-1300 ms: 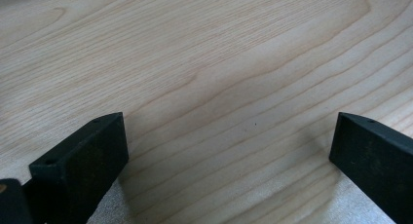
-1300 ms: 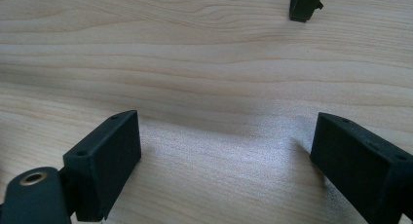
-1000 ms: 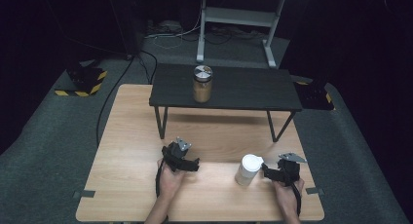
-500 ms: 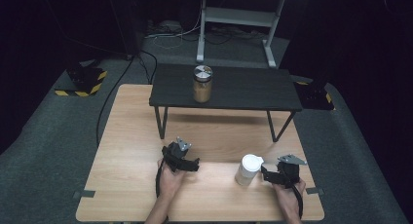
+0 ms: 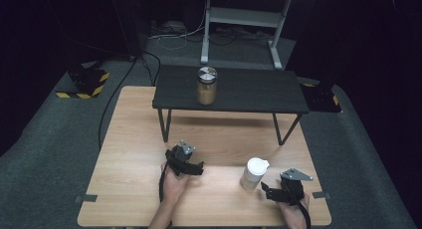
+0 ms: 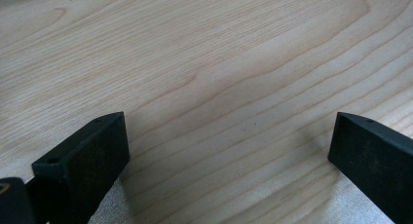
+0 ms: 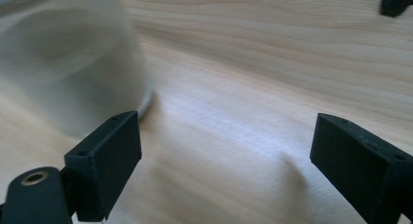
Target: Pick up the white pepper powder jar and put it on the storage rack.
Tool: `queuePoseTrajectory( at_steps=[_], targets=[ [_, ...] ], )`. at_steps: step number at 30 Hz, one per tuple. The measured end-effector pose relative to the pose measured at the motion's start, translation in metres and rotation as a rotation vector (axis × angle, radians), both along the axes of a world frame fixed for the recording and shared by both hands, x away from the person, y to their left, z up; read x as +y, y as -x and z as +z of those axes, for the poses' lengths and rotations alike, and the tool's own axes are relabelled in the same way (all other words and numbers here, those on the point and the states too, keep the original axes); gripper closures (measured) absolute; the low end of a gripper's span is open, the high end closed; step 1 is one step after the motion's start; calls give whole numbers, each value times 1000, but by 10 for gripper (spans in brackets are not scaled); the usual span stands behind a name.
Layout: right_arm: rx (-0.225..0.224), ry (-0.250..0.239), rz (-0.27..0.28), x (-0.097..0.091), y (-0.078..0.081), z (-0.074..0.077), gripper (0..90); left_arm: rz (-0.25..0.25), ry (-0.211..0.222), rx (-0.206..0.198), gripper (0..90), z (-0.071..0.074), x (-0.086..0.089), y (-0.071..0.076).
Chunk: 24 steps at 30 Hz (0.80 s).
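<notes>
Cup [image 5: 254, 172], white, lidded, upright on counter [image 5: 129, 189] near its front edge, right hand-held gripper [image 5: 268, 191] now drawn back just beside it, jaws wide and empty after slight closing, suggesting release is done; left hand-held gripper [image 5: 191, 168] wide, idle.

High view — overhead, facing forward; gripper views — close, low over the wooden table [image 5: 134, 189], shared by all.
</notes>
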State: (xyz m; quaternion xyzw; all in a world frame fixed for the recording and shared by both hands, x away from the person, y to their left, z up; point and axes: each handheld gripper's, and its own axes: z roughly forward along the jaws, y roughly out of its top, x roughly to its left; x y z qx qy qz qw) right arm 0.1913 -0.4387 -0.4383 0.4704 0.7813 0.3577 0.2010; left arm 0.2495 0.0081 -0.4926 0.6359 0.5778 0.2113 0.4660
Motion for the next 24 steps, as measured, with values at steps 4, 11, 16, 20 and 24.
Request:
queuePoseTrajectory(
  at_steps=[4, 11, 16, 20, 24],
  targets=[
    [5, -9, 31, 2, 5, 0, 107, 0, 0, 0, 13, 0, 0, 0],
    [-11, -49, 104, 8, 11, 0, 111, -5, -4, 4, 12, 1, 1, 0],
    [-19, -62, 133, 15, 8, -1, 111, -7, -5, 5, 13, 1, 1, 0],
    [-28, -70, 149, 24, 3, -2, 113, -6, -6, 5, 13, 1, 1, 0],
    [-41, -71, 149, 31, 0, -4, 114, -6, -6, 5, 13, 1, 1, 0]
  ],
)
